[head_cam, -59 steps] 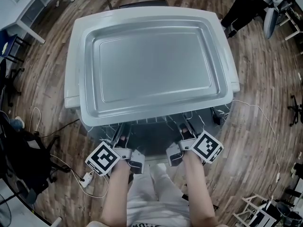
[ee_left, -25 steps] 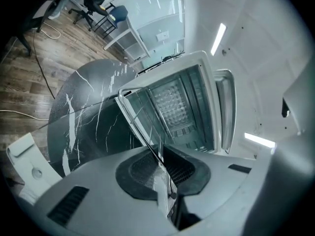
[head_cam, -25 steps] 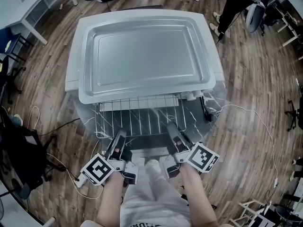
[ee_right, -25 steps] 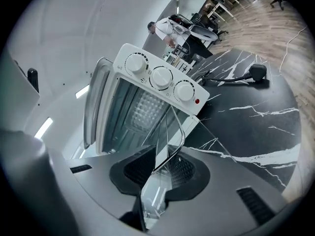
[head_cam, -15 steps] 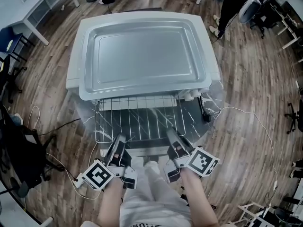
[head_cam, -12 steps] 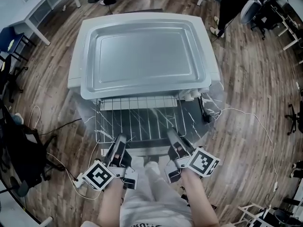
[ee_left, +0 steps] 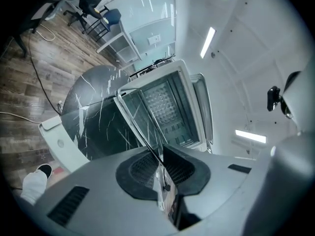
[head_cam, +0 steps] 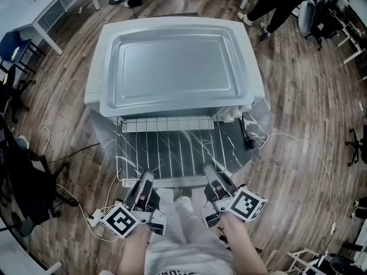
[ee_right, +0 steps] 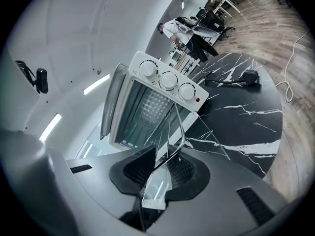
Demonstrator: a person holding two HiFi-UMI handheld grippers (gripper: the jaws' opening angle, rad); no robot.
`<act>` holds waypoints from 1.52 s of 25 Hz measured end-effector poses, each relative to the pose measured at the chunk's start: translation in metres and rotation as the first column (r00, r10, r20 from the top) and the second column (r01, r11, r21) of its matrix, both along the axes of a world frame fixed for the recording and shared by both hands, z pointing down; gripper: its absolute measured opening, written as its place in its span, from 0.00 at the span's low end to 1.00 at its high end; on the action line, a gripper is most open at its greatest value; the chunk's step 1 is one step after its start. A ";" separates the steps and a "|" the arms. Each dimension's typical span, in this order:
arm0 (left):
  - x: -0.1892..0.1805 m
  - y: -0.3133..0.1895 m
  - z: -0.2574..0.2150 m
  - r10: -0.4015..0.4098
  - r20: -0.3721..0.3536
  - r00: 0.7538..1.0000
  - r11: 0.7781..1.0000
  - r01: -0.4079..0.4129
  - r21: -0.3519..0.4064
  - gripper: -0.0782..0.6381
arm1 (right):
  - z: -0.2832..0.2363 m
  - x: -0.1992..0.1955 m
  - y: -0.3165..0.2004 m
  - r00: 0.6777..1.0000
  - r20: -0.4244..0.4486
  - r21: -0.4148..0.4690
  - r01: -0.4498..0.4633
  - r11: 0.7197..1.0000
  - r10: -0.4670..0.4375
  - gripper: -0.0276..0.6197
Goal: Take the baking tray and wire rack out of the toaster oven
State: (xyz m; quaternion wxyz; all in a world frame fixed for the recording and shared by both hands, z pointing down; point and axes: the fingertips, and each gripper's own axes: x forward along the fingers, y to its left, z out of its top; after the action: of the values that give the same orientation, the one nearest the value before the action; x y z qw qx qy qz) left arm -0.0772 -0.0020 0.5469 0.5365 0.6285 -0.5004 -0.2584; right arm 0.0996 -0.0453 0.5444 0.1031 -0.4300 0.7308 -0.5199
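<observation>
The white toaster oven (head_cam: 172,62) with a silver top stands on a round black marble table (head_cam: 252,125). Its wire rack (head_cam: 169,148) sticks out of the open front towards me, over the lowered glass door. My left gripper (head_cam: 145,178) is shut on the rack's front wire near its left corner, and the thin wire (ee_left: 140,127) runs between the pads (ee_left: 158,154). My right gripper (head_cam: 210,172) is shut on the front wire near the right corner; the bent wire (ee_right: 180,128) enters its jaws (ee_right: 170,157). I cannot make out the baking tray.
The oven's three knobs (ee_right: 168,80) face the right gripper view. A black plug and cable (head_cam: 248,135) lie on the table's right side, and a white cable trails over the wood floor (head_cam: 309,148). A white desk (head_cam: 40,4) stands at the far left, and people and chairs at the far right.
The wire rack has slid further out of the oven towards me. Both grippers have drawn back with it, lower in the head view.
</observation>
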 end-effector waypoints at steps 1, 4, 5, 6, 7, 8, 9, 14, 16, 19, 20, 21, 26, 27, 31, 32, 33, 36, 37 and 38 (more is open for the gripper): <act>0.000 0.003 0.000 0.001 0.003 1.000 1.000 -0.001 0.000 0.15 | 0.000 0.001 0.003 1.000 0.002 -0.003 -0.001 1.000 0.001 0.14; 0.000 0.009 -0.002 0.012 0.028 1.000 1.000 -0.013 0.011 0.15 | 0.004 0.004 0.014 1.000 0.006 -0.034 -0.015 0.999 0.015 0.14; 0.000 0.010 -0.003 0.012 0.027 1.000 1.000 -0.013 0.013 0.15 | 0.004 0.005 0.016 1.000 0.005 -0.037 -0.015 0.999 0.015 0.14; 0.001 0.012 -0.005 0.012 0.025 1.000 1.000 -0.013 0.016 0.15 | 0.001 0.006 0.018 1.000 0.005 -0.035 -0.014 0.999 0.015 0.14; 0.001 0.014 -0.007 0.013 0.024 1.000 1.000 -0.013 0.019 0.15 | -0.002 0.006 0.019 1.000 0.008 -0.029 -0.014 0.999 0.014 0.14; 0.002 0.015 -0.010 0.013 0.022 1.000 1.000 -0.014 0.022 0.15 | -0.006 0.006 0.020 1.000 0.011 -0.024 -0.014 1.000 0.014 0.14; 0.003 0.016 -0.012 0.012 0.019 1.000 1.000 -0.013 0.024 0.15 | -0.009 0.007 0.020 1.000 0.014 -0.019 -0.014 1.000 0.014 0.14; 0.005 0.024 -0.027 0.006 0.008 1.000 0.999 -0.007 0.046 0.15 | -0.027 0.009 0.027 0.999 0.031 0.003 -0.018 1.000 0.018 0.13; 0.006 0.027 -0.034 0.007 0.011 1.000 0.998 -0.007 0.061 0.15 | -0.033 0.010 0.030 0.999 0.037 0.013 -0.019 1.000 0.019 0.13; 0.009 0.032 -0.043 0.010 0.014 1.000 0.998 -0.010 0.067 0.15 | -0.039 0.014 0.036 0.999 0.034 0.009 -0.017 1.000 0.017 0.13; 0.010 0.034 -0.046 0.011 0.014 1.000 0.998 -0.012 0.066 0.15 | -0.040 0.016 0.039 0.999 0.029 0.005 -0.016 1.000 0.016 0.13; 0.011 0.036 -0.048 0.013 0.014 1.000 0.998 -0.014 0.066 0.15 | -0.043 0.017 0.041 0.999 0.031 0.007 -0.015 1.000 0.015 0.13; 0.012 0.048 -0.061 0.020 0.018 1.000 0.996 -0.022 0.086 0.15 | -0.060 0.016 0.053 0.999 0.052 0.016 -0.012 1.000 0.011 0.13; 0.012 0.050 -0.065 0.020 0.022 1.000 0.996 -0.022 0.090 0.15 | -0.063 0.015 0.055 0.998 0.056 0.018 -0.010 1.000 0.009 0.13; 0.013 0.057 -0.078 0.016 0.026 1.000 0.994 -0.019 0.110 0.15 | -0.076 0.016 0.060 0.998 0.066 0.031 -0.010 0.999 0.008 0.13; 0.013 0.058 -0.080 0.015 0.025 1.000 0.993 -0.018 0.115 0.15 | -0.079 0.017 0.060 0.998 0.069 0.036 -0.009 0.999 0.007 0.13; 0.013 0.059 -0.083 0.015 0.023 1.000 0.993 -0.017 0.118 0.15 | -0.082 0.016 0.061 0.997 0.071 0.041 -0.007 0.999 0.004 0.13; 0.013 0.062 -0.089 0.016 0.023 1.000 0.992 -0.018 0.126 0.15 | -0.090 0.016 0.064 0.997 0.071 0.057 0.000 0.998 -0.004 0.12; 0.014 0.063 -0.091 0.017 0.024 1.000 0.991 -0.020 0.130 0.15 | -0.092 0.017 0.066 0.997 0.075 0.056 -0.003 0.998 -0.001 0.12; 0.014 0.064 -0.094 0.018 0.026 1.000 0.991 -0.022 0.133 0.15 | -0.094 0.017 0.067 0.997 0.083 0.054 -0.007 0.999 0.003 0.12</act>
State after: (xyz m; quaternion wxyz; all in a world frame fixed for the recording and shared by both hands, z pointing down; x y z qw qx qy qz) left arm -0.0631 0.0619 0.4527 0.4897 0.6710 -0.4822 -0.2782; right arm 0.1170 0.0215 0.4504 0.1463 -0.4071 0.7387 -0.5169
